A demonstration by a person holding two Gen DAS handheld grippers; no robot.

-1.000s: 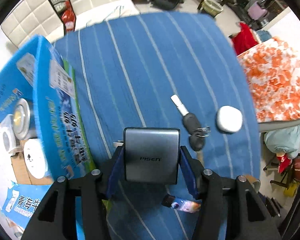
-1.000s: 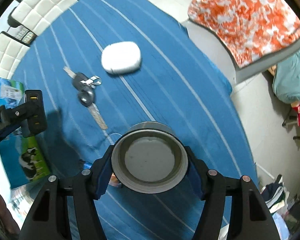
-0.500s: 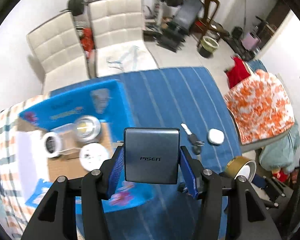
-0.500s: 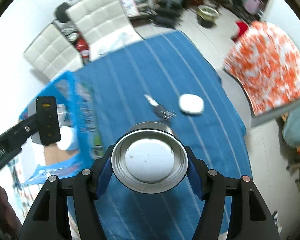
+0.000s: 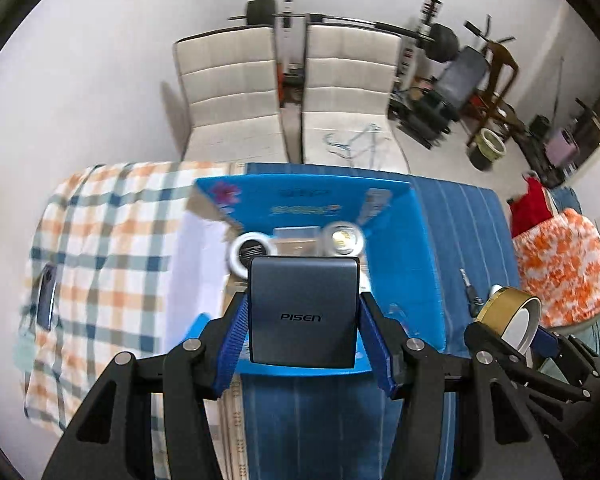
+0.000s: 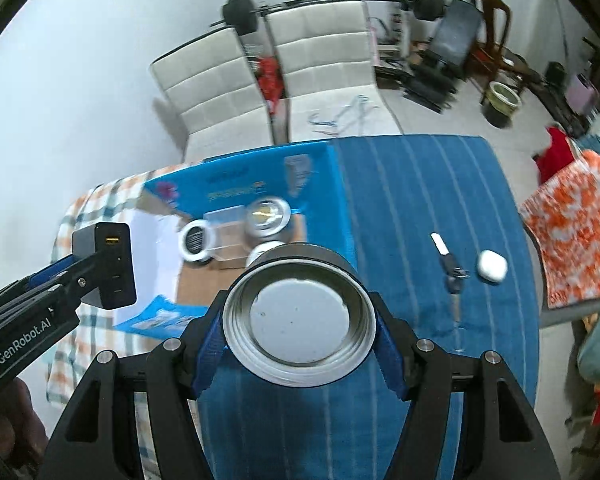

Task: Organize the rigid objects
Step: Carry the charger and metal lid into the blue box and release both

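Our left claw [image 5: 302, 326] grips a grey charger [image 5: 303, 312] and our right claw [image 6: 298, 334] a tape roll [image 6: 300, 316], both high above the blue box [image 6: 340, 200] on the table [image 6: 420, 200], where either could slip and miss.

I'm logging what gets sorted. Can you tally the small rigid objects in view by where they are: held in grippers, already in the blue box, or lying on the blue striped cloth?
Held in grippers: 2, the grey charger and the tape roll.
In the blue box: 3 round items clearly visible.
On the blue striped cloth: 2, the keys and the white case.
Total: 7
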